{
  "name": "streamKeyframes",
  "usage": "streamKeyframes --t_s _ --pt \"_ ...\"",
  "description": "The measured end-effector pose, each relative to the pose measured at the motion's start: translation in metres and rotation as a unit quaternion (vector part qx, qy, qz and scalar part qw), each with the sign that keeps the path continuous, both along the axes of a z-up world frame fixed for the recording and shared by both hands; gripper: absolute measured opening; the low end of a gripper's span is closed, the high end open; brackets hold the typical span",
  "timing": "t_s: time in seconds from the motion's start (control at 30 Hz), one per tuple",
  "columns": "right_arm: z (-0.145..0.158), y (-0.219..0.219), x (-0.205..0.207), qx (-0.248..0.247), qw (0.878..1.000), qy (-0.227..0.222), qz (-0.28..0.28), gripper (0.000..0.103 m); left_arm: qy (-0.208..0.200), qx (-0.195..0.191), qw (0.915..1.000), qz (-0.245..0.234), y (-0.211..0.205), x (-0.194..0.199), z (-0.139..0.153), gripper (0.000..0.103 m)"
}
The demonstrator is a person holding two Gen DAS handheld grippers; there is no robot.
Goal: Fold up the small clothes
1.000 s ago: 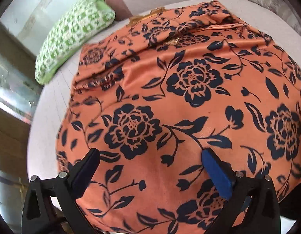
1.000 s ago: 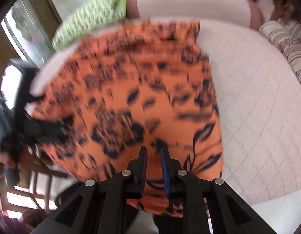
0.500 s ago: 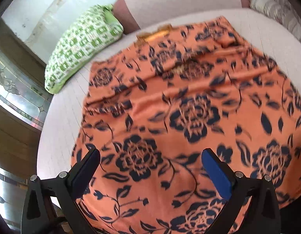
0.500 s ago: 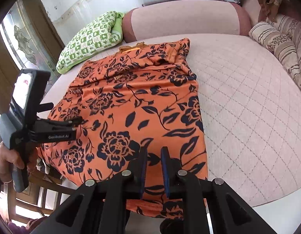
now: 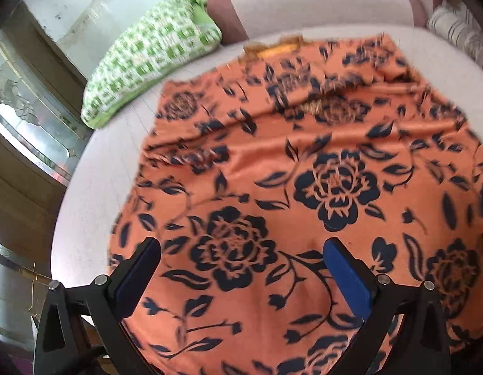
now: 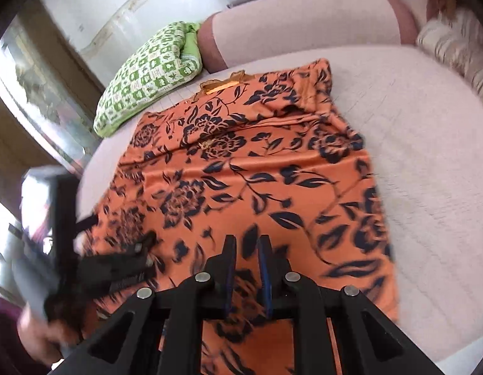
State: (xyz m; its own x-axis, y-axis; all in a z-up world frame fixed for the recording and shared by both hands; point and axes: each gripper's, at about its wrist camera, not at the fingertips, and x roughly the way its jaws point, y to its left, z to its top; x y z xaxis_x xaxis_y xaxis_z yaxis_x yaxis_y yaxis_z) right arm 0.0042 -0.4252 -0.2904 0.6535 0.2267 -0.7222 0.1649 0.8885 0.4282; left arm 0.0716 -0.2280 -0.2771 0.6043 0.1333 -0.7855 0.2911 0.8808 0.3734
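An orange garment with dark blue flowers (image 5: 304,172) (image 6: 241,172) lies spread flat on the pale quilted bed (image 6: 429,172), its neckline at the far end. My left gripper (image 5: 241,250) hangs open and wide above the garment's near left part, with nothing between its blue pads. In the right wrist view the left gripper (image 6: 119,231) is blurred, held by a hand at the bed's left edge. My right gripper (image 6: 246,243) hovers over the middle of the near hem. Its jaws stand almost together with only a thin gap, and no cloth shows pinched there.
A green and white checked pillow (image 5: 154,56) (image 6: 147,75) lies at the far left of the bed. A pink bolster (image 6: 304,22) runs along the head. Striped pillows (image 6: 454,47) sit far right. Bare quilt lies to the garment's right; the bed's edge and glass-fronted wood furniture lie left.
The left gripper has risen, so more of the garment shows. The right gripper has shifted left from the near right corner toward the middle of the hem. The garment lies still.
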Motion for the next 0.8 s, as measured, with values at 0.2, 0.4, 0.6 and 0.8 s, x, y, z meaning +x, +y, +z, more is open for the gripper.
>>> streamKeyframes --t_s 0.2,0.4,0.6,0.8 --pt "-0.04 0.014 0.045 0.058 0.994 0.096 0.008 0.017 -0.004 -0.028 0.999 0.035 0.039 0.002 0.025 0.103" --pt "-0.043 -0.009 0.045 0.156 0.983 0.081 -0.046 0.017 -0.018 -0.059 0.9965 0.057 0.063 0.024 0.051 0.103" --pt "-0.007 -0.029 0.034 0.146 0.986 -0.016 -0.084 0.076 -0.074 -0.13 0.985 0.086 0.08 0.066 0.078 0.103" --pt "0.024 -0.059 0.045 0.085 0.982 -0.095 -0.138 0.067 -0.099 -0.157 0.9752 0.121 0.09 0.12 0.07 0.103"
